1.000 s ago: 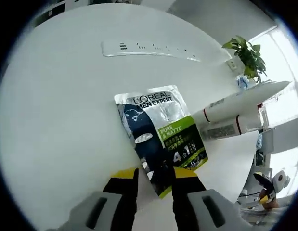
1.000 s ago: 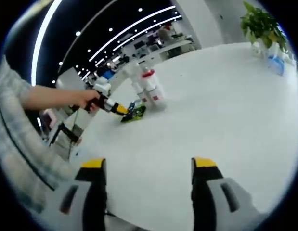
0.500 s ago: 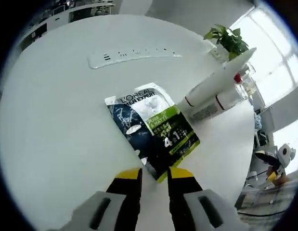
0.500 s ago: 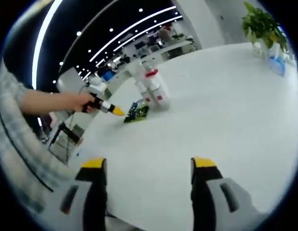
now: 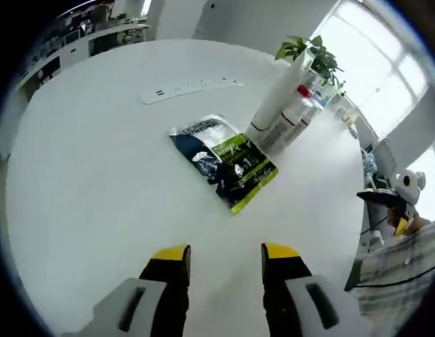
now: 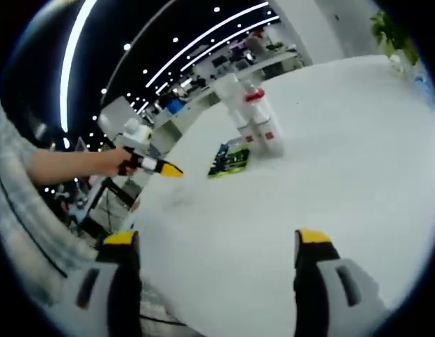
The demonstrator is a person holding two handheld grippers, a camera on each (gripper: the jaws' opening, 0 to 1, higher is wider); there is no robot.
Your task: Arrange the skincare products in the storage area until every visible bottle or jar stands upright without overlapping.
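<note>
— What's on the white desk (image 5: 91, 182) toward its far edge?
— A long white power strip (image 5: 190, 89), lying flat, and a leafy potted plant (image 5: 301, 48) near the bright windows.
— And past the desk?
— An office with ceiling light strips (image 6: 203, 38) and rows of workstations (image 6: 203, 88).

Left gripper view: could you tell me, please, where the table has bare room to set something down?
Free: the white table between the left gripper and the sachet, and left of the power strip. Crowded: the bottles stand close beside the sachet, near the plant.
</note>
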